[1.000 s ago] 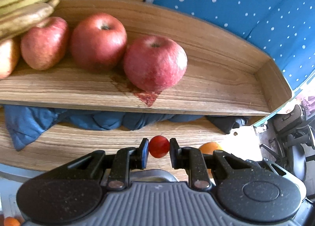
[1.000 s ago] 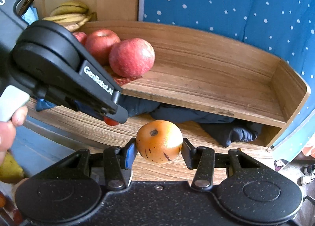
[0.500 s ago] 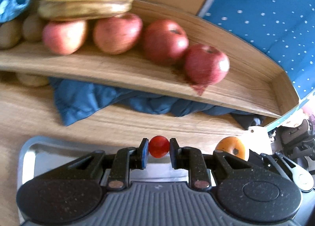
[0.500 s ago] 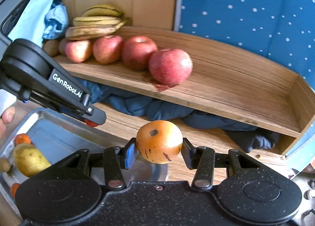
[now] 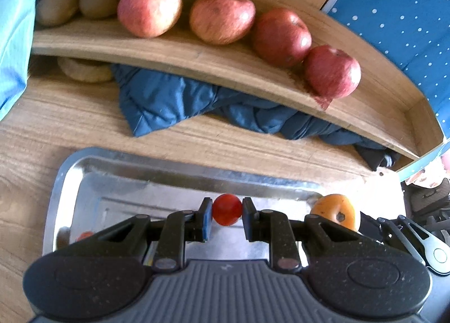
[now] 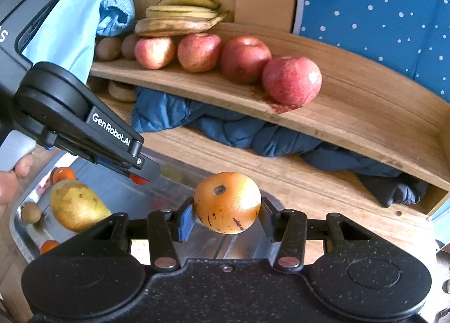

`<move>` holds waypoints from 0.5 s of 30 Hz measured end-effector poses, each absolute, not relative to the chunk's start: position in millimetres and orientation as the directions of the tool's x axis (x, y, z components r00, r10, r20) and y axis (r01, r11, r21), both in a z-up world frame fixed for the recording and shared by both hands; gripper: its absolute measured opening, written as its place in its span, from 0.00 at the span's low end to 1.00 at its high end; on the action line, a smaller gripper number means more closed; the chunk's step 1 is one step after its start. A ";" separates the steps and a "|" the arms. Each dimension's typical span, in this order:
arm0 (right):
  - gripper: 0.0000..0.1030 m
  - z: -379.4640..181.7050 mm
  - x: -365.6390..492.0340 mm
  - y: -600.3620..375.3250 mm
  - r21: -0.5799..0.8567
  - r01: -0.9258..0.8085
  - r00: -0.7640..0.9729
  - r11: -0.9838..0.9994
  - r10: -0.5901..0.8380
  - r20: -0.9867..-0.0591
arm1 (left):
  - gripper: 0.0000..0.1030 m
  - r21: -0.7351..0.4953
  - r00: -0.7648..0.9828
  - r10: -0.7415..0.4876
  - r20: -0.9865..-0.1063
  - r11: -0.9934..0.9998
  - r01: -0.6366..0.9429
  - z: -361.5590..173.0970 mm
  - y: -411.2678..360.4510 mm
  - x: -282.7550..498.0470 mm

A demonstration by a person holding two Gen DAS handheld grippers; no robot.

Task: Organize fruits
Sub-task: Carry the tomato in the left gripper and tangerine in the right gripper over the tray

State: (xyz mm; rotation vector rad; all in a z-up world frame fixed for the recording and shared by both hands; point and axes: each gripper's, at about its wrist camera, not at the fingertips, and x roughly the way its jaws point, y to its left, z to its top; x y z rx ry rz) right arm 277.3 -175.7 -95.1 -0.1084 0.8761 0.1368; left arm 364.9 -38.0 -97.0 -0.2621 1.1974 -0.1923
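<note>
My left gripper is shut on a small red cherry tomato, held above a metal tray. My right gripper is shut on an orange persimmon, also seen at the right of the left wrist view as the persimmon. The left gripper shows at the left of the right wrist view, over the tray. A wooden shelf behind carries several red apples, bananas and kiwis.
The tray holds a pear, a kiwi and small orange fruits. A blue quilted cloth lies bunched under the shelf on the wooden table. A hand grips the left tool. The shelf's right half is bare wood.
Both grippers have pulled back and away from the shelf, each keeping its fruit. The tray has come into view beneath them and the shelf's left end with bananas and kiwis now shows.
</note>
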 end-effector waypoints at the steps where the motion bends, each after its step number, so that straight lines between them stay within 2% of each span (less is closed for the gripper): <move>1: 0.48 -95.9 276.6 -174.8 -0.036 -0.166 0.629 0.986 0.077 -0.773 | 0.23 -0.299 0.351 -0.283 -0.893 0.954 0.007 -98.3 -36.9 363.6; 15: 0.48 -100.5 275.7 -165.7 -0.022 -0.184 0.610 0.983 0.096 -0.787 | 0.23 -0.288 0.332 -0.266 -0.905 0.958 -0.016 -102.0 -29.0 364.3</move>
